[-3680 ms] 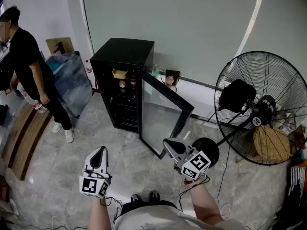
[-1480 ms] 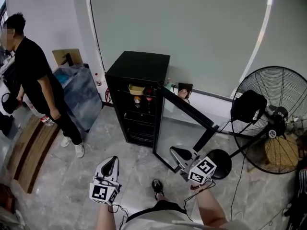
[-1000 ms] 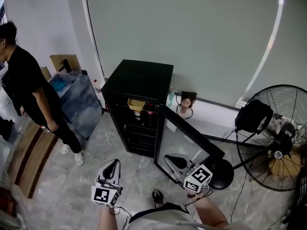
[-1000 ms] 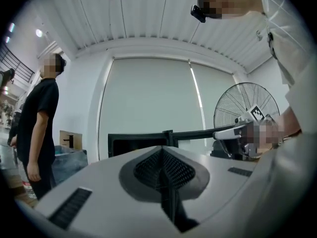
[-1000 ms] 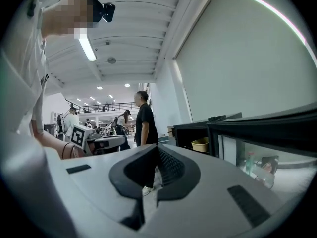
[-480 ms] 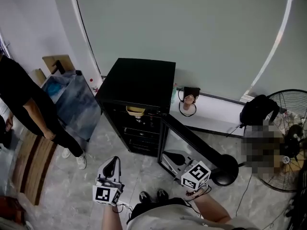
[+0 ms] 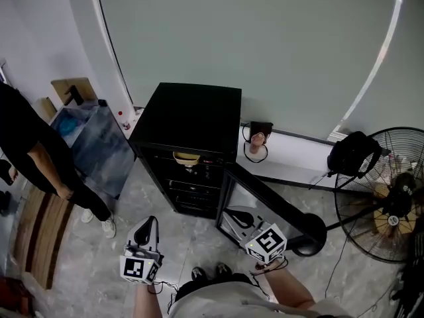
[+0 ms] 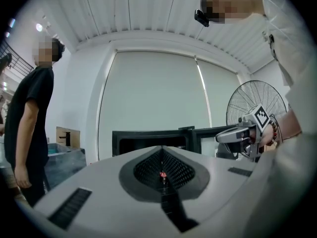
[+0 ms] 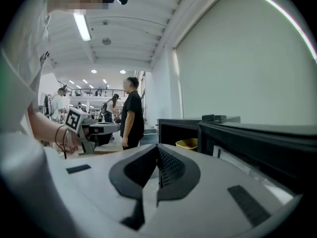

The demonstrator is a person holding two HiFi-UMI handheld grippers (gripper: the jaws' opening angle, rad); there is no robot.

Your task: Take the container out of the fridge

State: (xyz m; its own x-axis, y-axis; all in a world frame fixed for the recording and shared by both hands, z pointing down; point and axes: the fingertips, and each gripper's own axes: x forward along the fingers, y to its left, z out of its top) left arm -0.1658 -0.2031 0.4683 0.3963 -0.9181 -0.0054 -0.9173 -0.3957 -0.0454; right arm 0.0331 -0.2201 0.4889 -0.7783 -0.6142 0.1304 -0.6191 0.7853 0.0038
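Observation:
A black mini fridge (image 7: 192,121) stands on the tiled floor with its glass door (image 7: 268,201) swung open to the right. A yellow container (image 7: 186,156) sits on its top shelf, and it also shows in the right gripper view as a yellow container (image 9: 187,144) behind the door's edge. My left gripper (image 7: 148,222) hangs low in front of the fridge, jaws shut and empty. My right gripper (image 7: 232,212) is near the door's lower corner, also shut with nothing held. Both are well short of the container.
A person in black (image 7: 33,158) stands at the left by a wooden bench (image 7: 36,237) and a blue-grey covered box (image 7: 93,144). A big floor fan (image 7: 387,204) and its round base (image 7: 308,234) are at the right. A white ledge (image 7: 291,161) runs behind the fridge.
The view has moved closer to the fridge and turned so that the fan slides to the right edge. Both grippers stay low and shut. The person at the left is more cut off.

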